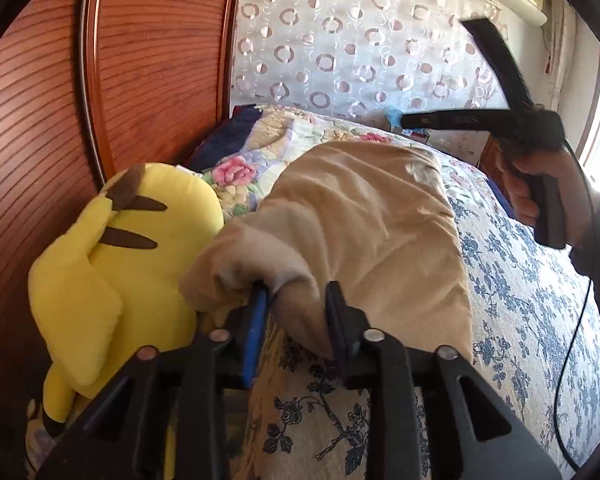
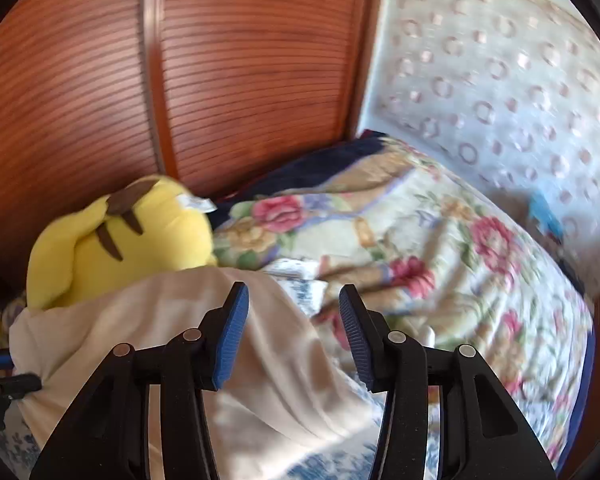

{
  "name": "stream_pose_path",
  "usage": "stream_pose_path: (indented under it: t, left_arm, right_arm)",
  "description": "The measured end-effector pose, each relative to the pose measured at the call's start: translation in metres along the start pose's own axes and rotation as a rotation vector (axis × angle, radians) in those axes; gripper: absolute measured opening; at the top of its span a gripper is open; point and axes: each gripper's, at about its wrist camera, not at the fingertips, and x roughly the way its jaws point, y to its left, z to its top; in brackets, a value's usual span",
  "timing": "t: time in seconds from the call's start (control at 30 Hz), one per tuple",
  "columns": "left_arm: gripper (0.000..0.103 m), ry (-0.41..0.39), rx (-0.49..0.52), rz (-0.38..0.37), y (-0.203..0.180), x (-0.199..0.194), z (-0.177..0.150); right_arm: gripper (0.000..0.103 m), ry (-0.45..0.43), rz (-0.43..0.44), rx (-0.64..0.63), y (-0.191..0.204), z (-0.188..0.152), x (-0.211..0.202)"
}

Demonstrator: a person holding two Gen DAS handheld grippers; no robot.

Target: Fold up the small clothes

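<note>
A beige garment (image 1: 364, 220) lies on the bed, bunched toward the near end. My left gripper (image 1: 296, 304) is shut on a fold of its near edge, with cloth between the blue pads. My right gripper (image 2: 294, 320) is open and empty, held above the bed beside the garment (image 2: 240, 360). The right gripper also shows in the left wrist view (image 1: 452, 76), raised in the air at the upper right with its fingers spread wide.
A yellow plush toy (image 1: 112, 264) sits at the left against a wooden slatted headboard (image 1: 52, 100). A floral quilt (image 2: 420, 248) and a blue-patterned bedspread (image 1: 540, 320) cover the bed. A circle-patterned curtain (image 1: 340, 40) hangs behind.
</note>
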Motion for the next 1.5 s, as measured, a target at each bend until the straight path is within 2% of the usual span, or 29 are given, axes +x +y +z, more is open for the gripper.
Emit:
stream_pose_path:
  t: [0.03, 0.17, 0.2, 0.23, 0.37, 0.5, 0.63, 0.83, 1.17, 1.33, 1.5]
  left_arm:
    - [0.038, -0.008, 0.010, 0.006, -0.001, -0.005, 0.000]
    - [0.049, -0.048, 0.044, 0.017, -0.007, -0.024, 0.001]
    - [0.056, -0.059, 0.052, 0.011, -0.009, -0.029, 0.001]
    - [0.059, -0.069, 0.058, 0.004, -0.011, -0.034, 0.001]
    - [0.060, -0.094, 0.107, 0.001, -0.030, -0.052, 0.002]
    - [0.061, -0.111, 0.125, -0.039, -0.054, -0.071, 0.000]
    - [0.061, -0.136, 0.164, -0.077, -0.082, -0.091, -0.003]
    - [0.061, -0.169, 0.218, -0.109, -0.117, -0.115, -0.007]
    - [0.061, -0.203, 0.257, -0.173, -0.164, -0.146, -0.011]
    - [0.061, -0.221, 0.266, -0.207, -0.181, -0.163, -0.008]
    - [0.061, -0.246, 0.273, -0.202, -0.192, -0.177, -0.008]
  right_arm:
    - [0.048, -0.008, -0.002, 0.027, -0.005, -0.005, -0.009]
    - [0.048, -0.039, -0.011, 0.091, -0.013, -0.032, -0.048]
    - [0.048, -0.046, -0.009, 0.103, -0.012, -0.038, -0.057]
    - [0.048, -0.050, -0.005, 0.117, -0.011, -0.046, -0.068]
    - [0.048, -0.083, -0.019, 0.157, -0.003, -0.076, -0.113]
    - [0.049, -0.119, -0.041, 0.204, 0.006, -0.109, -0.164]
    - [0.065, -0.156, -0.077, 0.242, 0.015, -0.142, -0.211]
    - [0.077, -0.204, -0.166, 0.302, 0.022, -0.186, -0.271]
    - [0.078, -0.285, -0.324, 0.410, 0.029, -0.245, -0.360]
    - [0.078, -0.315, -0.394, 0.439, 0.031, -0.260, -0.397]
    - [0.078, -0.359, -0.445, 0.448, 0.035, -0.269, -0.425]
